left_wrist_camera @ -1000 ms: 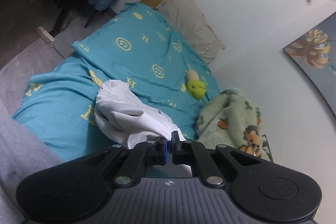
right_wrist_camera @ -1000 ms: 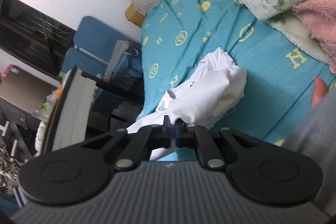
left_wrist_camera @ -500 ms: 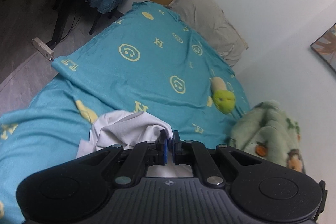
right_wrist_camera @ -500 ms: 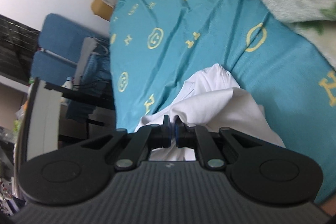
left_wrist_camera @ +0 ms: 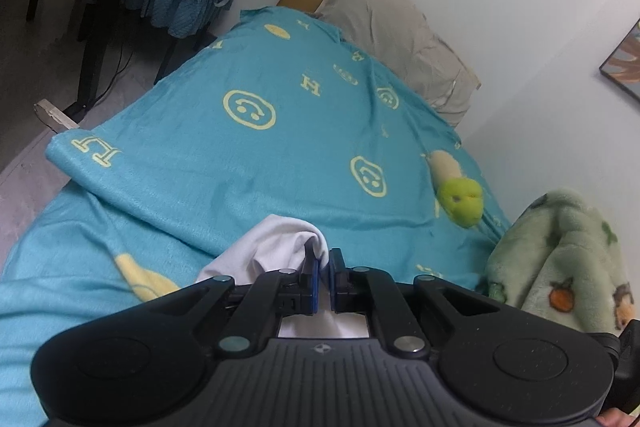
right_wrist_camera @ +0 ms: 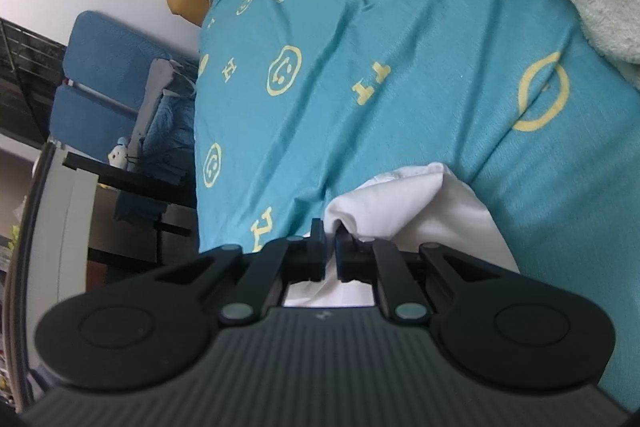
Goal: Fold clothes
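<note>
While both jaws are pinching the soft white cloth garment (left_wrist_camera: 280, 247), the left gripper (left_wrist_camera: 324, 267) and right gripper (right_wrist_camera: 329, 243) are best pulling apart evenly over the blue smiley bedsheet (left_wrist_camera: 248, 163)

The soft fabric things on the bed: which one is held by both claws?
The white cloth garment, pinched by the left claw and the right claw; the green fleece blanket and grey pillow lie untouched.

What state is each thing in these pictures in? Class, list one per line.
left gripper: shut on the white garment.
right gripper: shut on the white garment.
white garment: bunched, unfolded, held at both grippers.
teal blanket: spread on the bed, wrinkled.
green plush toy: lying on the blanket.
fleece blanket: heaped.
</note>
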